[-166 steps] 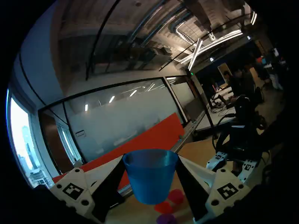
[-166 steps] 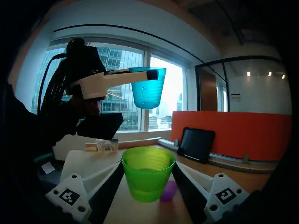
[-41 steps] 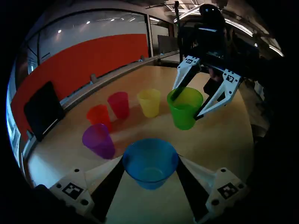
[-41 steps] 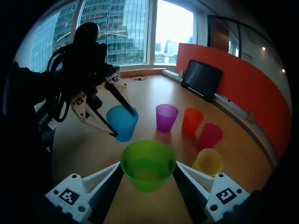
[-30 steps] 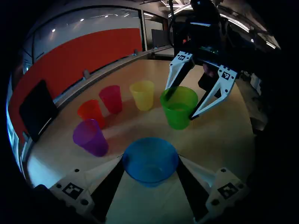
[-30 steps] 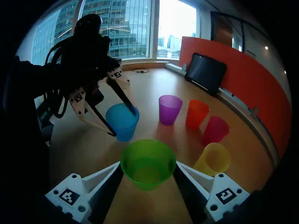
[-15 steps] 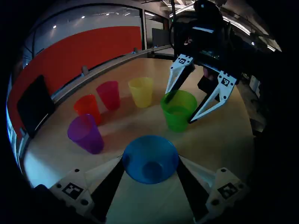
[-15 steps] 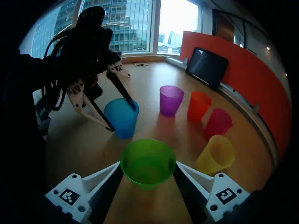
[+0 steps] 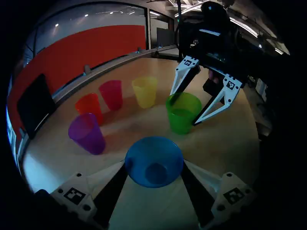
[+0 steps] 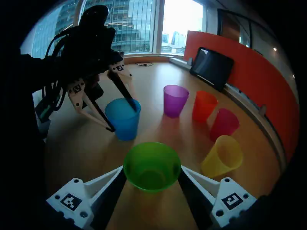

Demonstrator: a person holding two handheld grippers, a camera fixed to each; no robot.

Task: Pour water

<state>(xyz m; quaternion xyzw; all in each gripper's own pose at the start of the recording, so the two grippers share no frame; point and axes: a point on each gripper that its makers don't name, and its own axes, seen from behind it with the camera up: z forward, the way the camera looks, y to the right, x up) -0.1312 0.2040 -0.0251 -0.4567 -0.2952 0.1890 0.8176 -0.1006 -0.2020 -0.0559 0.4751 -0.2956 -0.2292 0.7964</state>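
Left gripper [image 9: 154,169] closed on blue cup [image 9: 154,159], right gripper [image 10: 152,170] on green cup [image 10: 152,165]

Nearest the camera in the left gripper view, the blue cup is pinched between both fingers of the left gripper just below its rim. It is kept upright, with its open mouth turned toward the lens. In the right gripper view the green cup is clamped in the same way by the right gripper, both fingers pressed against its sides, and it too is held upright. Both cups are kept low over the wooden table [image 9: 230,145]; whether their bases touch it cannot be told. A pale level of liquid is seen inside the green cup from the left gripper view, while it cannot be told whether the blue cup holds any water.

Beyond the held cups, four more are set on the table in a curved row near one another: a purple cup [image 9: 86,132], an orange cup [image 9: 89,107], a pink cup [image 9: 111,94] and a yellow cup [image 9: 145,91]. Farther off, a dark flat panel [image 10: 212,68] is propped at the foot of a red partition [image 10: 264,76]. Tall windows [image 10: 134,23] are seen past the far edge of the table.
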